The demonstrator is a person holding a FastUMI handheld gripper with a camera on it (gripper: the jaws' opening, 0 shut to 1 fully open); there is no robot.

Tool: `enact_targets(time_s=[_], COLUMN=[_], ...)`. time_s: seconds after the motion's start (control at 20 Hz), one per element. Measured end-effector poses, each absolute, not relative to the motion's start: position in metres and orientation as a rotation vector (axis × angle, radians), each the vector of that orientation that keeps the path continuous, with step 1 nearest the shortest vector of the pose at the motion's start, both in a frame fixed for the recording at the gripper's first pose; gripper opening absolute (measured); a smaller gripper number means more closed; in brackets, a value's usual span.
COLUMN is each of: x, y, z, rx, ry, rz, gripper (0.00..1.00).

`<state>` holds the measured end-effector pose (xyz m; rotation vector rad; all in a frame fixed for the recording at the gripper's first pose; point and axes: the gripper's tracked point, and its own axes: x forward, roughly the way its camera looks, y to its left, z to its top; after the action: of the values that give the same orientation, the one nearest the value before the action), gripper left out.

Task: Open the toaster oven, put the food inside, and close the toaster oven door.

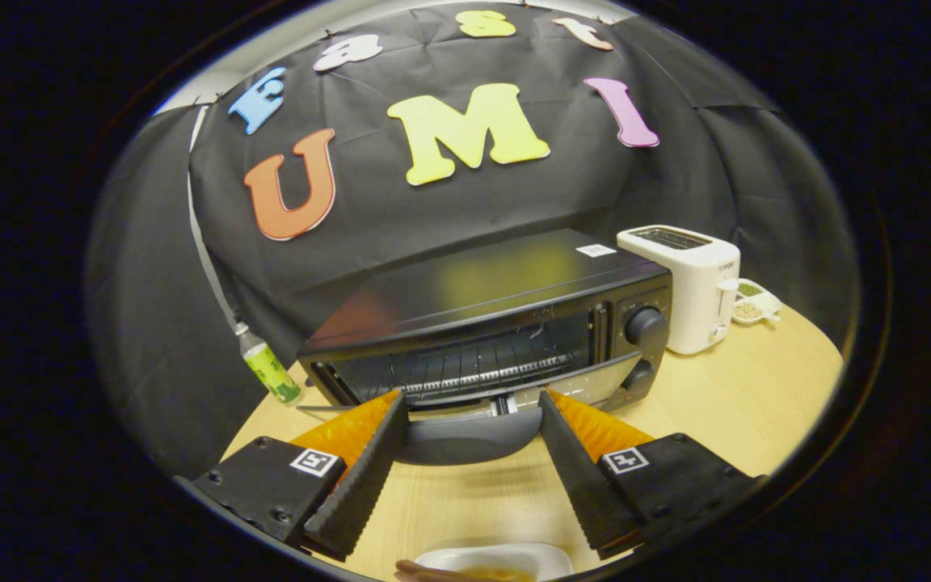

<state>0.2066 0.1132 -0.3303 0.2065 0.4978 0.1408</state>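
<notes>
Looking forward along the gripper (473, 420), its two fingers are spread wide and hold nothing. Between their tips lies the dark handle (469, 436) of the toaster oven door (465, 388), which looks dropped down toward the gripper; the fingers flank the handle without pressing on it. Past the handle the toaster oven (486, 323) stands on the wooden table (724, 404), and the wire rack (473, 364) inside can be seen, so the opening step seems done or close to done. Because the lens bends that part so much, I cannot be sure the door is fully down.

The food is not yet inside, as far as the rack shows. Below the fingers, nearer than their bases, sits a white plate (506, 556) with something orange (494, 575) on it, probably the food, and what may be a fingertip at its near rim. Loading the food and shutting the door are still to do.

Beside the oven, on its knob side, stands a white toaster (688, 283) with a small dish (756, 301) behind it; on the other side a green-labelled bottle (267, 368) stands near the cloth wall.

The plate is cut off, so what the food is stays unclear. The oven's back wall and floor are dim.
</notes>
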Motion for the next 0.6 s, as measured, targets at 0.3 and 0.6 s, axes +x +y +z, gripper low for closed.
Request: enact_targets(time_s=[0.3, 0.6], x=[0.177, 0.147], y=[0.109, 0.104], z=[-0.351, -0.382], rx=[0.173, 0.124], ry=[0.536, 0.599], rz=[0.165, 0.192], gripper=[1.00, 1.00])
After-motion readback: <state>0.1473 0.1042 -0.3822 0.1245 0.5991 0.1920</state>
